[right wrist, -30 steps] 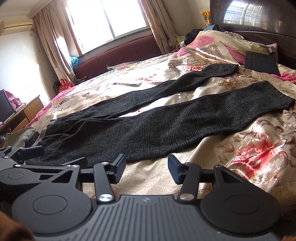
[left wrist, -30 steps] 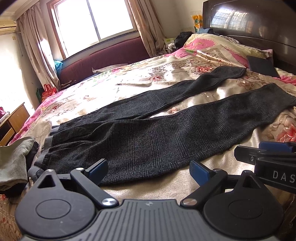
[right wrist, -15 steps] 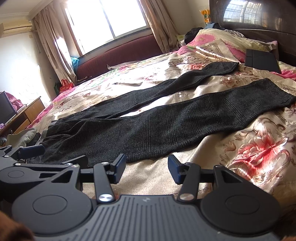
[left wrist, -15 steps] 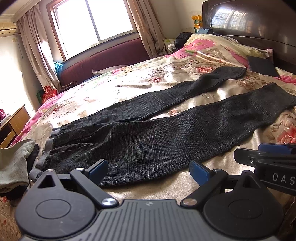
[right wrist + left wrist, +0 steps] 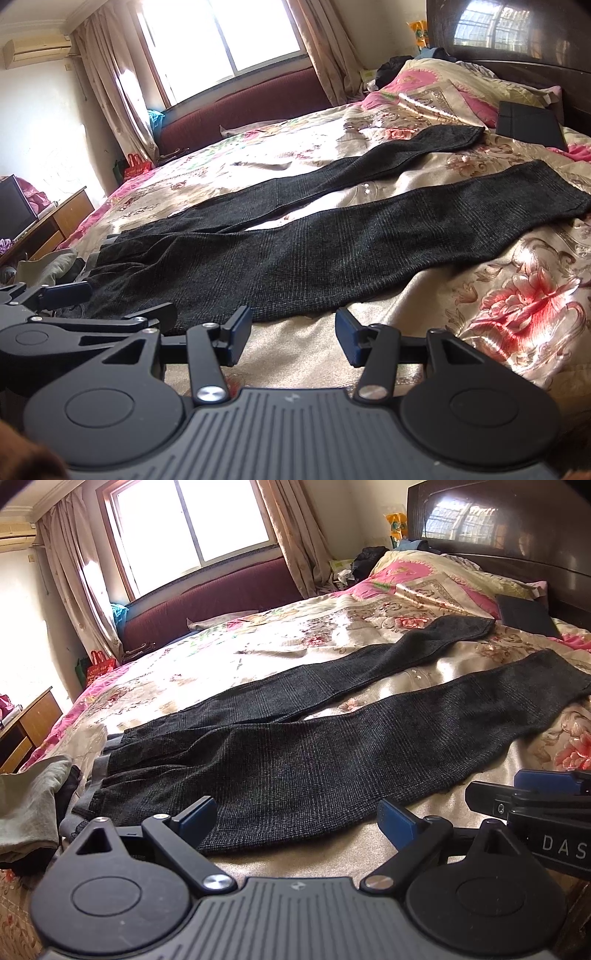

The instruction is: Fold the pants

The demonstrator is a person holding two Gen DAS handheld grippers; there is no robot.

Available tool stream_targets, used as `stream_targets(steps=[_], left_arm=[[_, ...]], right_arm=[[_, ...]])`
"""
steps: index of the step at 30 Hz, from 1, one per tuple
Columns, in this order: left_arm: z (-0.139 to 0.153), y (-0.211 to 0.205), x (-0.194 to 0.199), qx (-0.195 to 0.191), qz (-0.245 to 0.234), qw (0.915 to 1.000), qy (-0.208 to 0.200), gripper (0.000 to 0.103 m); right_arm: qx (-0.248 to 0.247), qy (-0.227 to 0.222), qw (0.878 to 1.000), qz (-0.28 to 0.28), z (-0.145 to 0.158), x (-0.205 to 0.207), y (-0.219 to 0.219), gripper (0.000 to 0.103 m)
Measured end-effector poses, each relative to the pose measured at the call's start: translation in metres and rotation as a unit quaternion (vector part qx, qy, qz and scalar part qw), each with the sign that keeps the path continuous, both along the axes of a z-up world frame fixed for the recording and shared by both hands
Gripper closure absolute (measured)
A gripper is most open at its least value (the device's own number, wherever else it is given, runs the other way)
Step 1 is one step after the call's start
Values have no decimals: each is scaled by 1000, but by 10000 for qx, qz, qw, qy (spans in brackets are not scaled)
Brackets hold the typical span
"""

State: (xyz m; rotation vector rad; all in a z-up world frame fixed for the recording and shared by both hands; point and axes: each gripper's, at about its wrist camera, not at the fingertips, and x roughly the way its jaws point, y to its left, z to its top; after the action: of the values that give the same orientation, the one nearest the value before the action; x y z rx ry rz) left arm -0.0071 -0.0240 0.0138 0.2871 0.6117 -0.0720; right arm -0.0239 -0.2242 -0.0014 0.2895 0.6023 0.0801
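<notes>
Basically nothing folded yet. Pants (image 5: 314, 760) lie flat on the bed (image 5: 258, 657), legs spread in a narrow V, waistband to the left, cuffs far right toward the headboard (image 5: 509, 535). Long axis runs left-right across both views, tilting away to the right.

Left gripper (image 5: 295, 819): released, jaws wide apart, nothing between them. It hovers at the near edge of the pants, around the hip/thigh part of the near leg; its left finger looks over the cloth, its right finger over bare bedspread. Contact with the fabric: cannot tell.

Right gripper (image 5: 293, 338): also released, jaws apart, empty. It sits just short of the near leg's edge, further along toward the knee, over bedspread.

Key relation: pants lie straight ahead of both claws, near leg's long edge running crosswise to the fingers. Left is nearer the waistband, right nearer the leg end, though the cuffs are well apart from both.

Judgement: next move likely grabs the near leg's edge at two spots and lays it over the far leg. Risk: thin edge lying flat on slippery satin, easy to pinch bedspread along with it.

Grey garment (image 5: 29, 805) sits off the waistband end; dark flat case (image 5: 530, 123) near the pillow (image 5: 443, 85).
</notes>
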Motion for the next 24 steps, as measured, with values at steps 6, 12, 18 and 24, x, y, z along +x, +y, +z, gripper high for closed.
stream_targets(steps=[6, 12, 18, 24], left_arm=[[1, 1, -1, 48, -34, 10000, -9, 0], [0, 1, -4, 67, -57, 9999, -58, 1], [2, 0, -5, 94, -94, 9999, -102, 1], [2, -3, -6, 131, -129, 9998, -116, 1]], right_arm=[[-36, -10, 10000, 40, 0, 0, 1, 51], [-107, -35, 9999, 63, 1, -2, 3, 51], [-105, -71, 9999, 54, 2, -4, 3, 51], [-92, -75, 9999, 55, 2, -6, 1, 51]])
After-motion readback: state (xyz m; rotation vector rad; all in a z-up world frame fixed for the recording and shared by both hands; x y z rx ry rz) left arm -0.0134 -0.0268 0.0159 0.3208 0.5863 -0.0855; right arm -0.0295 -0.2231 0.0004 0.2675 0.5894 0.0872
